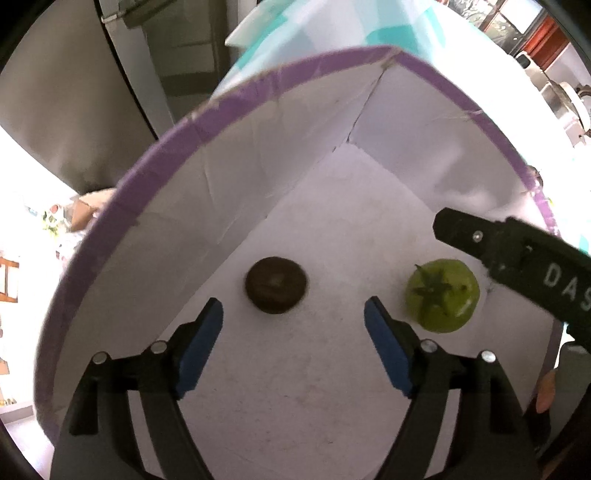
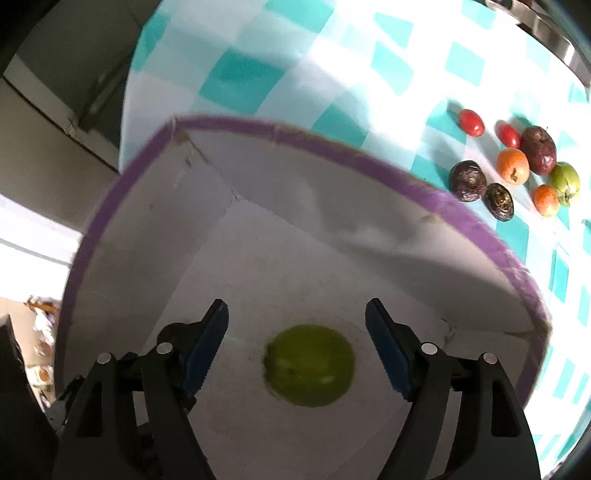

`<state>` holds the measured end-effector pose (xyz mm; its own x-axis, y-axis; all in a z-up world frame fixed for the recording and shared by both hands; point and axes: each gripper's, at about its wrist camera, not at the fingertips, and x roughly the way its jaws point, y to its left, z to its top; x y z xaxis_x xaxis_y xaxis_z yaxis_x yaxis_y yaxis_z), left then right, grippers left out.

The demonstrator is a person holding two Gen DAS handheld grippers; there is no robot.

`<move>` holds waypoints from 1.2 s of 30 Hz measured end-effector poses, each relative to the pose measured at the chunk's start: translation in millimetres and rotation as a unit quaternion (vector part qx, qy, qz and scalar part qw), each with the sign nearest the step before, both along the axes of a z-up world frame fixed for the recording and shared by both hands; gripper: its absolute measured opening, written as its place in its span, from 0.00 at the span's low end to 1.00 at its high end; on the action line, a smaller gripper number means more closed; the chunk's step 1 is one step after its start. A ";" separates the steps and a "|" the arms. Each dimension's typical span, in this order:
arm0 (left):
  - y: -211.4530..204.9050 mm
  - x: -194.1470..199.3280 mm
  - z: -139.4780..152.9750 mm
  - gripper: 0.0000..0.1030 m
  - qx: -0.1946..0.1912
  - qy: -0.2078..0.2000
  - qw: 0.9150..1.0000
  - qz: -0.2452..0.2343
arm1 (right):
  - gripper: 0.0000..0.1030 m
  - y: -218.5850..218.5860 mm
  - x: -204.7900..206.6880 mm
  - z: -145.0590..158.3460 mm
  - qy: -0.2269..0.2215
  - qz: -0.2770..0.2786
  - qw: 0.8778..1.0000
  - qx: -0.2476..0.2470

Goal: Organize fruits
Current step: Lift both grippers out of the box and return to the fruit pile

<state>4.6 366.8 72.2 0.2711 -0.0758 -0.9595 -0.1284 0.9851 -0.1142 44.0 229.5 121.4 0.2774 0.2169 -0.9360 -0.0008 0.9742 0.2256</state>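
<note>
A white box with a purple rim [image 1: 229,107] holds a dark brown round fruit [image 1: 276,284] and a green fruit with a leafy stem [image 1: 442,295]. My left gripper [image 1: 293,332] is open and empty above the box floor, just short of the brown fruit. In the right wrist view the same box [image 2: 369,158] shows the green fruit [image 2: 309,365], blurred, between and below the open jaws of my right gripper [image 2: 296,332]. The right gripper's black body [image 1: 517,258] shows in the left wrist view beside the green fruit.
On the teal-and-white checked cloth [image 2: 258,74] beyond the box lie several fruits: red tomatoes [image 2: 471,122], dark passion fruits [image 2: 467,181], orange fruits [image 2: 512,165] and a green one [image 2: 564,182]. A metal pot rim [image 2: 546,33] is at the far right.
</note>
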 end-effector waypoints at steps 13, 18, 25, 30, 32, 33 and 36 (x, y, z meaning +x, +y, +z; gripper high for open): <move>-14.0 -9.6 59.0 0.86 0.039 -0.094 0.994 0.028 | 0.77 -76.5 -19.1 66.6 -0.127 0.039 0.985 0.109; -45.4 -21.9 108.9 0.98 0.068 -0.186 0.979 0.041 | 0.83 -132.2 -22.3 81.4 -0.165 0.033 0.974 0.150; -155.4 -22.5 173.2 0.98 0.103 -0.316 0.943 -0.028 | 0.85 -256.3 -36.7 47.1 -0.167 -0.047 0.976 0.129; -248.5 -16.7 167.3 0.98 0.065 -0.321 0.938 -0.116 | 0.85 -340.0 -42.2 6.5 -0.133 -0.091 0.984 0.078; -288.1 -8.2 140.1 0.98 0.052 -0.275 0.947 -0.157 | 0.85 -364.9 -35.7 -11.4 -0.120 -0.103 0.986 0.058; -298.6 -5.1 130.5 0.98 0.048 -0.259 0.950 -0.170 | 0.85 -379.7 -30.4 -18.7 -0.111 -0.111 0.986 0.053; -334.9 0.9 78.7 0.98 0.055 -0.188 0.958 -0.210 | 0.85 -402.5 -10.8 -33.8 -0.107 -0.118 0.986 0.050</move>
